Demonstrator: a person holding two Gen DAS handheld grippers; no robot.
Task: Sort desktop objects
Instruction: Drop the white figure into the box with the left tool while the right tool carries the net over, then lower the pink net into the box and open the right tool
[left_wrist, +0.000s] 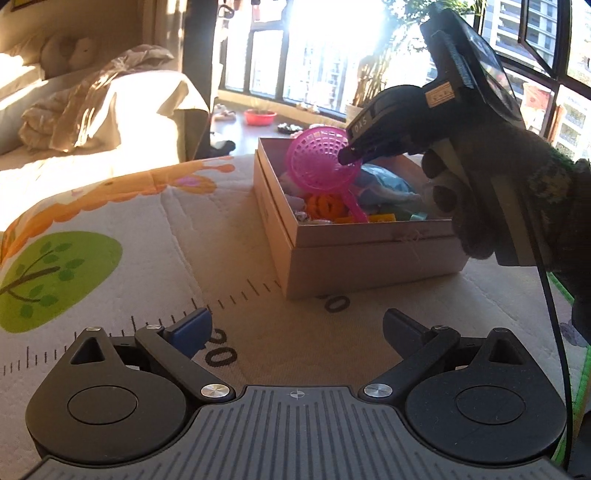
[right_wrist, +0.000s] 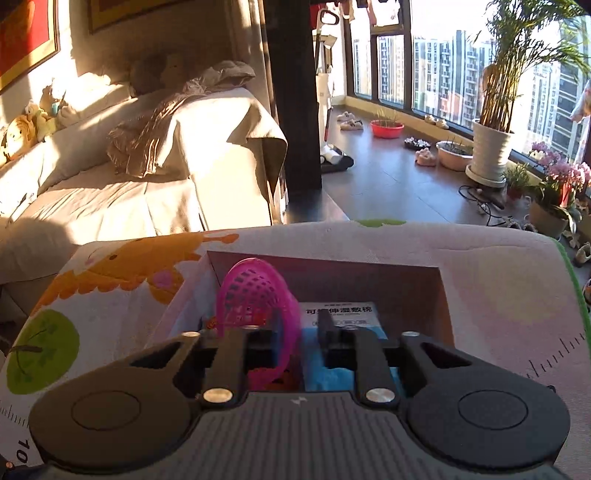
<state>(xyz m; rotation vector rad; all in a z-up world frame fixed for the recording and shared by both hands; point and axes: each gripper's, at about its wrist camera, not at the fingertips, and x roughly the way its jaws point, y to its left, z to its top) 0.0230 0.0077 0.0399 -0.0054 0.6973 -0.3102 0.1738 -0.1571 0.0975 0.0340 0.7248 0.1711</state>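
An open pale cardboard box (left_wrist: 369, 254) stands on the tabletop, on a quilted mat (left_wrist: 147, 221) printed with an orange giraffe, a green tree and a ruler scale; in the right wrist view the box sits towards the mat's far edge. Inside it a pink plastic mesh strainer with a handle (left_wrist: 319, 166) stands tilted on its side above the other contents: an orange plastic piece (left_wrist: 327, 206), a light blue packet with printed text (right_wrist: 343, 317) and some small items too jumbled to tell. The right claw (left_wrist: 351, 154), held in a dark gloved hand (left_wrist: 476, 206), reaches in over the box from its right side, its tips at the rim of the strainer's bowl. In the right wrist view its fingers look drawn in, with the strainer's pink rim passing between them; whether the pads press on the rim or merely touch it cannot be told from either view. The left claw (left_wrist: 297, 325) hangs released, spread wide with nothing between its fingers, above the mat's ruler markings near the near edge, well short of the box.
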